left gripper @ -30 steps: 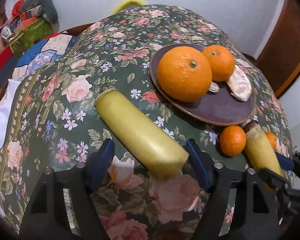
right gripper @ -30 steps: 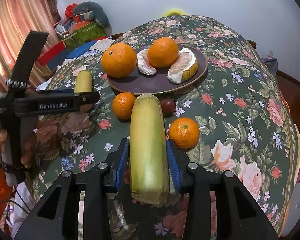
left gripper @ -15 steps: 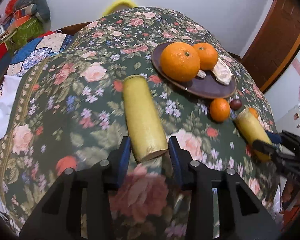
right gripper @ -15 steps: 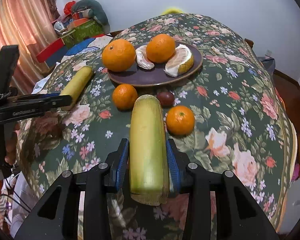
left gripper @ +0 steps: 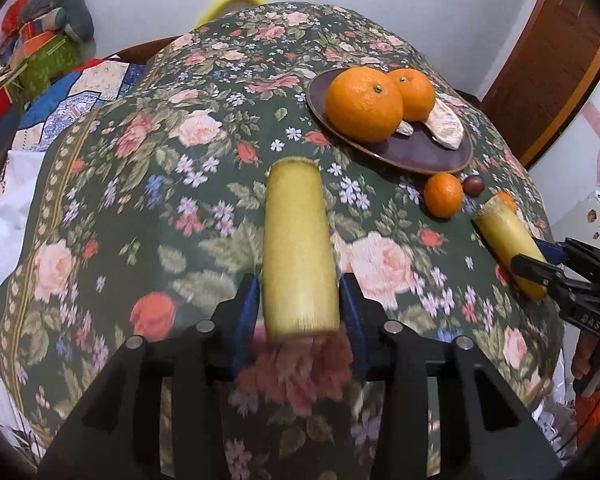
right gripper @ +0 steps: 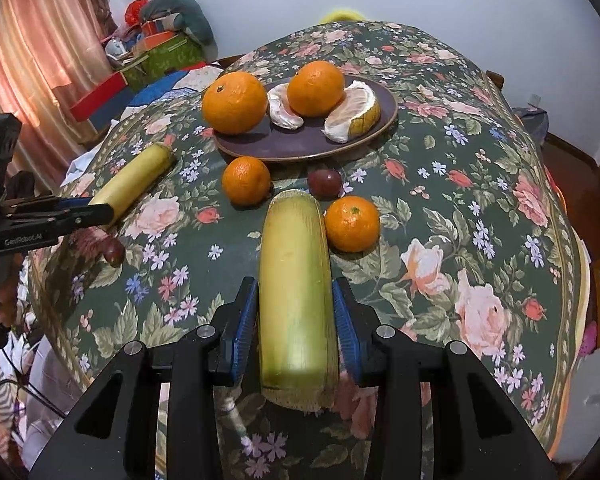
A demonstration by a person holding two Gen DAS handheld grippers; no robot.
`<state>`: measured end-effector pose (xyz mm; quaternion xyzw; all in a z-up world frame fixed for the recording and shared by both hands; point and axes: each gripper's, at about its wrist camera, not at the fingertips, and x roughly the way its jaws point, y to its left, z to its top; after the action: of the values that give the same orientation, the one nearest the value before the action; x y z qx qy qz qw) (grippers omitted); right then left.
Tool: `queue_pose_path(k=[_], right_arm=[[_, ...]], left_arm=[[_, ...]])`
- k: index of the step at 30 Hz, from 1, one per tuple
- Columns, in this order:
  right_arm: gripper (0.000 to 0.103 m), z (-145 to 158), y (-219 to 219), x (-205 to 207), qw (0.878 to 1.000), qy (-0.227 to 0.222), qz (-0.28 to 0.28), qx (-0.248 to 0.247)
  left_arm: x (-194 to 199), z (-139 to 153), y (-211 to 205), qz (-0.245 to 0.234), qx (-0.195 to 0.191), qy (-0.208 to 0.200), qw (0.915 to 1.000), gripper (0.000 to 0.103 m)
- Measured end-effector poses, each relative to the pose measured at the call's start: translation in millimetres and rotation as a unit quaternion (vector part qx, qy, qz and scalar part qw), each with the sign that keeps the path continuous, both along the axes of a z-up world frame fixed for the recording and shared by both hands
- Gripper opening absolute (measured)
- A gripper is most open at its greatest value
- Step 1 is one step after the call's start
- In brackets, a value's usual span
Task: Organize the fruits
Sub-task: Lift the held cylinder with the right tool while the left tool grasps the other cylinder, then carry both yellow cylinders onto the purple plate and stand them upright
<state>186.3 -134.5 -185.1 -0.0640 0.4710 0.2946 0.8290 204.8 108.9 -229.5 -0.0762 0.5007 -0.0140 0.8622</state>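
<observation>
My left gripper (left gripper: pixel 299 308) is shut on a yellow sugarcane piece (left gripper: pixel 298 248) and holds it above the floral table; it also shows in the right wrist view (right gripper: pixel 134 182). My right gripper (right gripper: pixel 295 320) is shut on a second yellow-green sugarcane piece (right gripper: pixel 294 292), also seen in the left wrist view (left gripper: pixel 508 246). A dark plate (right gripper: pixel 312 142) holds two large oranges (right gripper: pixel 235 102) (right gripper: pixel 315 88) and pomelo segments (right gripper: pixel 354 114). Two small tangerines (right gripper: pixel 246 180) (right gripper: pixel 352 223) and a dark round fruit (right gripper: pixel 325 182) lie on the cloth in front of the plate.
The table wears a floral cloth (right gripper: pixel 460 208) that drops off at the near and side edges. Another dark small fruit (right gripper: pixel 114 252) lies by the left gripper. Boxes and cushions (right gripper: pixel 156 44) are piled at the back left. A wooden door (left gripper: pixel 560 60) stands at the right.
My left gripper has closed on its sugarcane piece, lifted it and pulled back from the plate. My right gripper still holds its piece and has drawn slightly back and up.
</observation>
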Motion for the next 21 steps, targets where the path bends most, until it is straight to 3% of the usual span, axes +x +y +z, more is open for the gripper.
queue_pose_path(k=[10,21], right_arm=[[0.035,-1,6,10,1.000,0.002,0.009,0.009],[0.035,-1,13,15,1.000,-0.004,0.014,0.005]], left_arm=[[36,-7,-3,0.002,0.007,0.005,1.0000,0.041],[38,-3,-2,0.009,0.002,-0.002,1.0000,0.036]])
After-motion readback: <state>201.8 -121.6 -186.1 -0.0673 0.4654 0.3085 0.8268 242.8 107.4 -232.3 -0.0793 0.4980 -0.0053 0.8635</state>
